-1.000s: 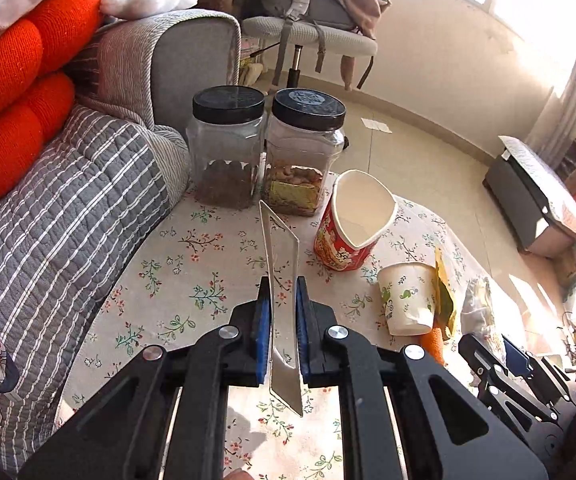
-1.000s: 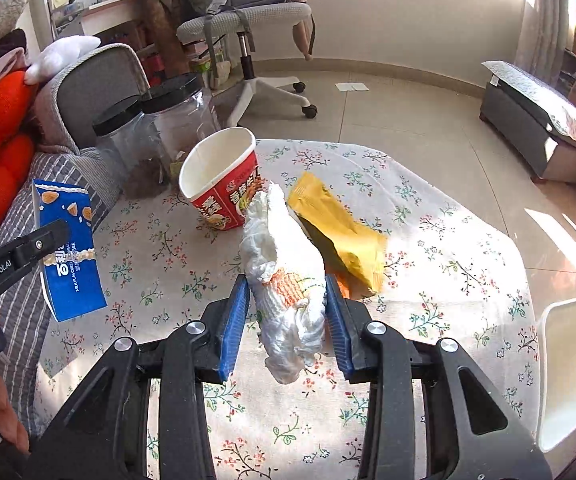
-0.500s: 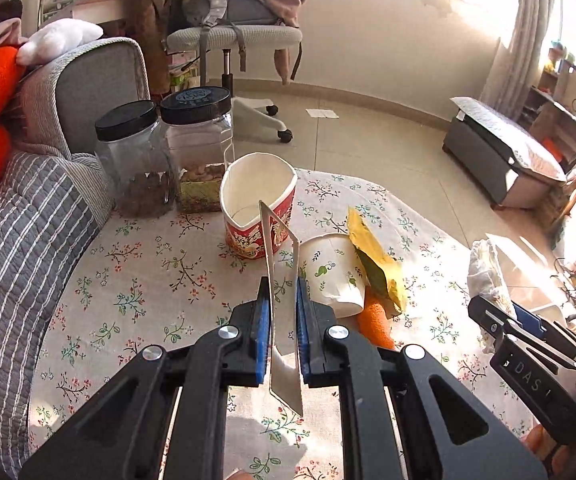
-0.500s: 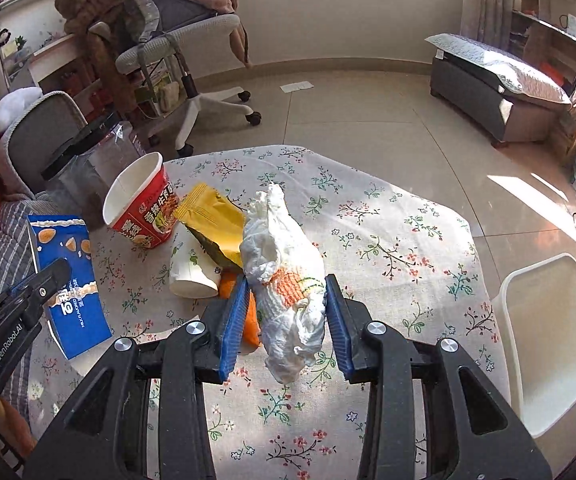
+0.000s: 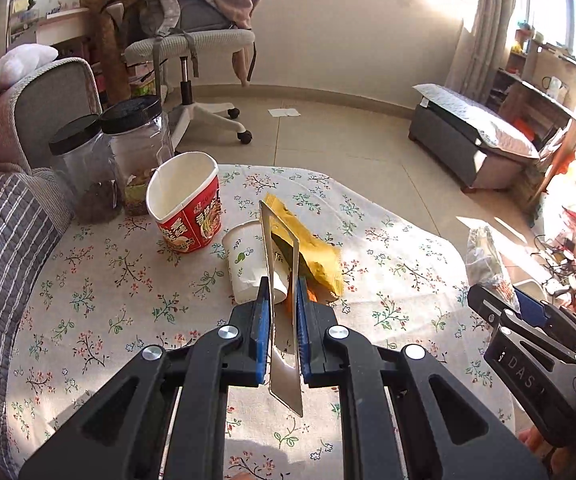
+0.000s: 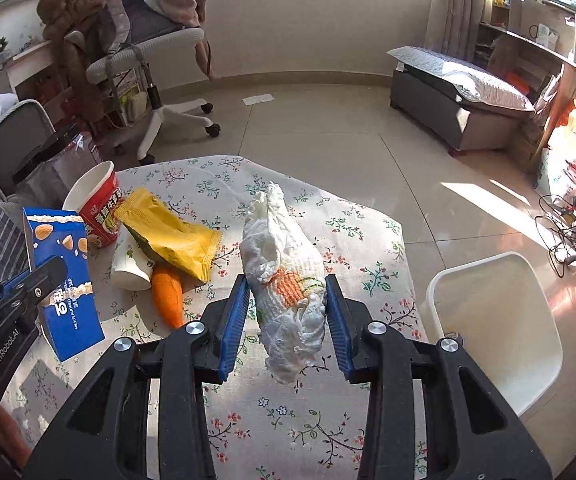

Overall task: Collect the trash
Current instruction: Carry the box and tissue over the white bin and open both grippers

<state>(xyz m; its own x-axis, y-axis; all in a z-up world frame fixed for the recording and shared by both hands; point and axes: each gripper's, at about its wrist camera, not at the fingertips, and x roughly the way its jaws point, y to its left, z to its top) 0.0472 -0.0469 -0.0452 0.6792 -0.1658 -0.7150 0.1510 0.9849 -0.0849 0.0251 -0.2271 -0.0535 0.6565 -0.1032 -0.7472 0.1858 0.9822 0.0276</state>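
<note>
Crumpled wrapper: I saw the white crumpled wrapper (image 6: 283,280), with an orange print on it, held in the air above the floral table (image 6: 368,240), near the table's edge that faces the white bin.
Right gripper: my right gripper (image 6: 285,312) had its jaws clamped on this wrapper from both sides.
Blue carton: the flat blue snack carton (image 6: 63,276) stood upright in the air, at the side of the table far from the bin; in the left wrist view I saw only its thin edge (image 5: 281,304).
Left gripper: my left gripper (image 5: 279,312) had its jaws pressed together on the carton's two faces.
White bin: the white bin (image 6: 492,320) stood on the floor just beside the table, and I could see no item inside it.
Yellow bag: a yellow snack bag (image 6: 167,236) lay on the table, partly over a paper cup (image 6: 127,264) that lay on its side.
Orange item: a small orange item (image 6: 167,296) lay on the table, touching the cup and the bag.
Noodle cup: a red noodle cup (image 6: 95,204) stood upright on the table, behind the yellow bag.
Jars: two clear jars with black lids (image 5: 127,152) stood at the table's far corner, beside the noodle cup.
Sofa: a grey striped sofa (image 5: 3,240) was against the table, on the side away from the bin.
</note>
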